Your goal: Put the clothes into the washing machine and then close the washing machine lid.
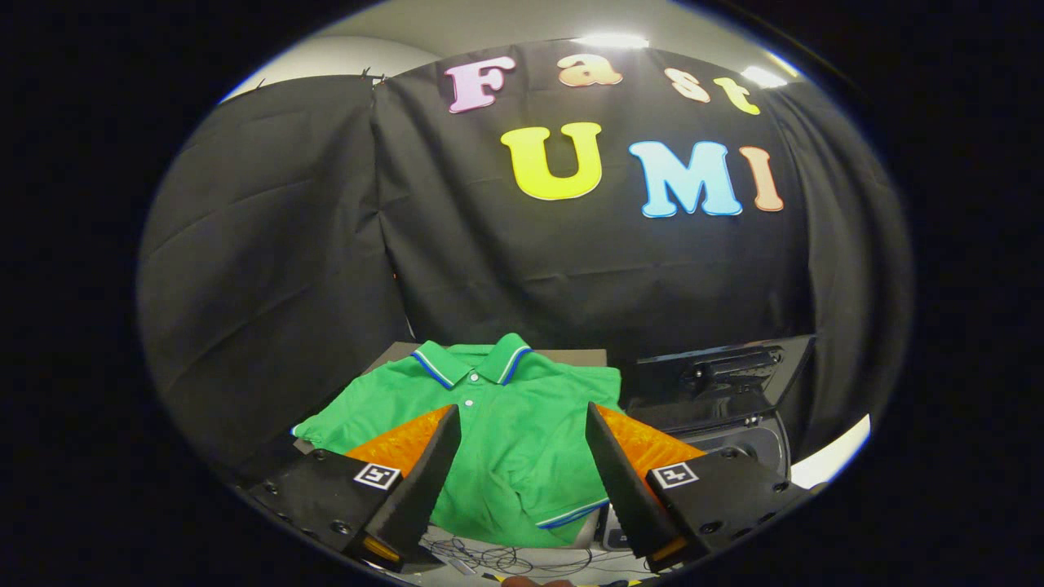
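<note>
I see my gripper (522, 432) spread wide, its fingers (424, 473) grasping nothing. The green polo shirt with blue-and-white collar trim (497, 408) lies flat just ahead, showing between them. To its right stands the black washing machine (750, 440), lid (718, 375) raised.

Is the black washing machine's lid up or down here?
Up: the black lid stands raised behind the drum opening, right of the green polo shirt.

Gripper-mounted fisheye faces forward along the spread, empty gripper (522, 456) fingers, near the green shirt (497, 424), toward the booth wall.
</note>
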